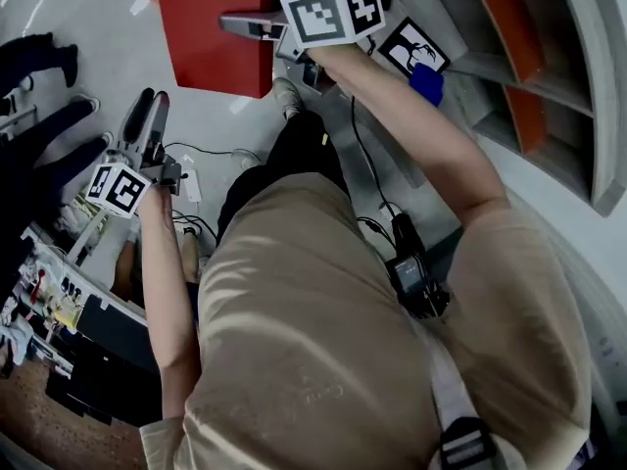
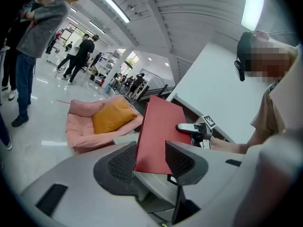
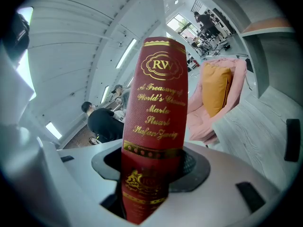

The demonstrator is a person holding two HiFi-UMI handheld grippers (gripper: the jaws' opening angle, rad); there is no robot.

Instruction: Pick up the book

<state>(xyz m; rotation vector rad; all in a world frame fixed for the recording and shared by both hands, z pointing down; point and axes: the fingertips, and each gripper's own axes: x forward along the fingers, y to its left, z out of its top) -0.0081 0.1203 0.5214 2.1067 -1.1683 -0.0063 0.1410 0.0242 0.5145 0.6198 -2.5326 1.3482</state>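
My right gripper (image 1: 257, 27) was clamped on the spine of the red, gold-lettered hardcover book (image 3: 156, 126), held in mid-air, its length running straight out from my jaws. My left gripper (image 1: 149, 116), well apart, gaped empty.

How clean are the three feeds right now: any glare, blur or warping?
Head view: dim and bowed at the edges, yet the book shows sharp. Left gripper view: fisheye with dark corners, a ceiling light blown out at top right. Right gripper view: the spine's gold lettering is crisp high up, shadowed low down where the right tool clamps it.
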